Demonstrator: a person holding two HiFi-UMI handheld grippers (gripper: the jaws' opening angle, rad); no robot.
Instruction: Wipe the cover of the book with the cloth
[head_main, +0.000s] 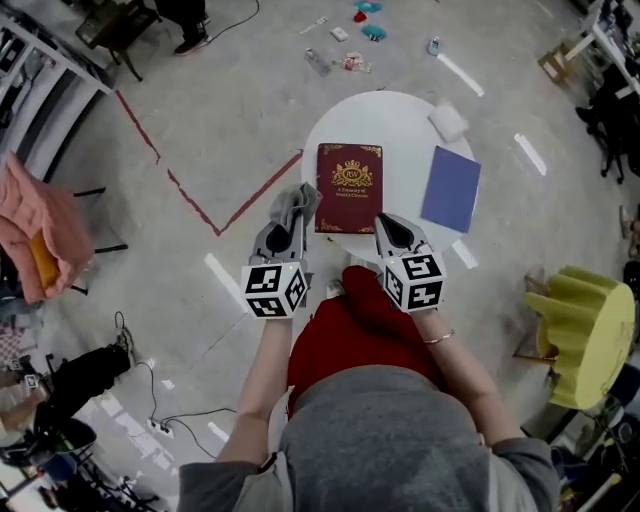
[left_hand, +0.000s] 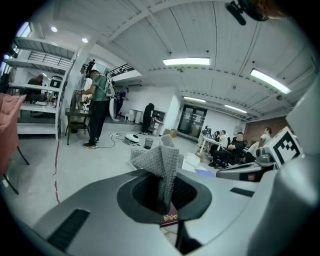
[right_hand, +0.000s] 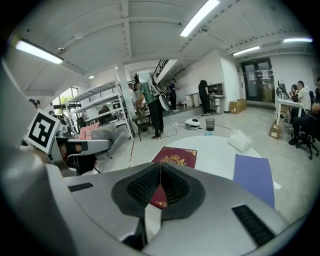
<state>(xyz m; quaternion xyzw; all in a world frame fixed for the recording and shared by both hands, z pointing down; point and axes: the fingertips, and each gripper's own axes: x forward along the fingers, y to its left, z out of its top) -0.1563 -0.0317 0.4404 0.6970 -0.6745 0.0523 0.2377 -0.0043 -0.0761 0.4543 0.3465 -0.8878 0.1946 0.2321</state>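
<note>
A dark red book (head_main: 349, 187) with a gold crest lies flat on the round white table (head_main: 400, 130). My left gripper (head_main: 290, 224) is shut on a grey cloth (head_main: 295, 204), which bunches up above the jaws just left of the book's near left corner. In the left gripper view the cloth (left_hand: 159, 162) stands upright from the gripper (left_hand: 167, 200), with a sliver of the book (left_hand: 169, 218) below. My right gripper (head_main: 386, 222) is shut and holds nothing, over the book's near right corner. In the right gripper view the book (right_hand: 176, 157) lies just beyond the gripper (right_hand: 160, 175).
A blue notebook (head_main: 451, 188) lies right of the book, and a white pad (head_main: 449, 122) sits at the table's far right. A yellow stool (head_main: 580, 335) stands to the right, with a pink garment (head_main: 35, 235) on a chair to the left. People stand and sit farther off.
</note>
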